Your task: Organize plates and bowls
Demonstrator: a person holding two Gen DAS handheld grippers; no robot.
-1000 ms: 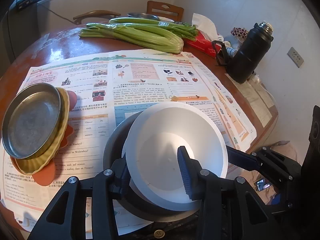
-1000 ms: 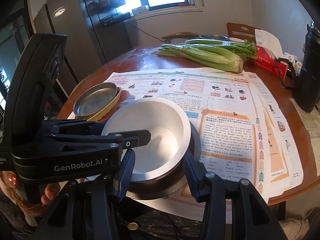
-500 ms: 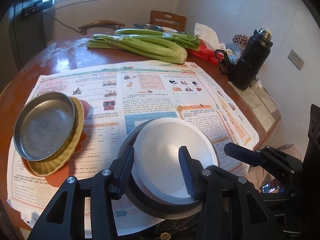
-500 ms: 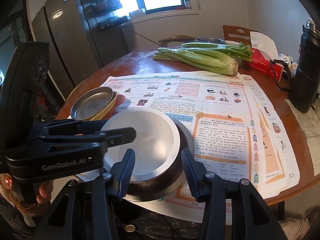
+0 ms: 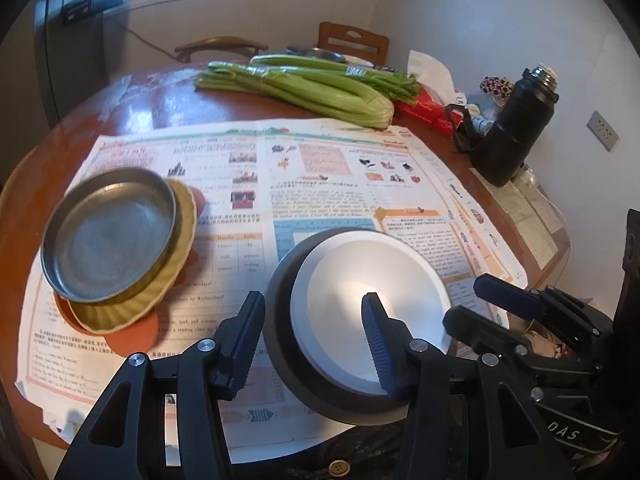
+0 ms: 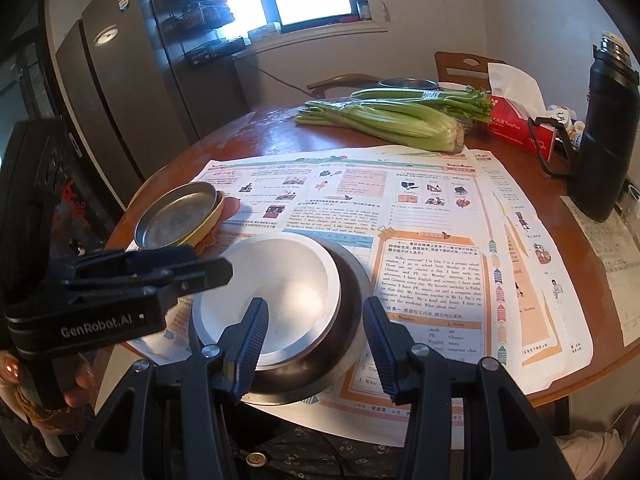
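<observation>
Beside the stacked metal plate [image 5: 108, 236], the white ceramic bowl [image 5: 370, 280] nested in a steel bowl [image 6: 344, 292] looks slippery, breakable; grip its rim. Both tools, left tool [image 5: 310, 330] and right tool [image 6: 316, 334], gape empty.

round wooden table [image 6: 256, 128] bears newspaper [image 6: 432, 216], celery [image 6: 400, 120], flask [image 6: 604, 120], tissue box [image 6: 520, 128].

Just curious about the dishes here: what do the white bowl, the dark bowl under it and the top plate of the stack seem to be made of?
White bowl: probably glazed ceramic or melamine, smooth and evenly white.
Dark bowl: likely metal, with a glossy outside and a bright rim.
Top plate: dull grey metal, with a scuffed sheen.
</observation>
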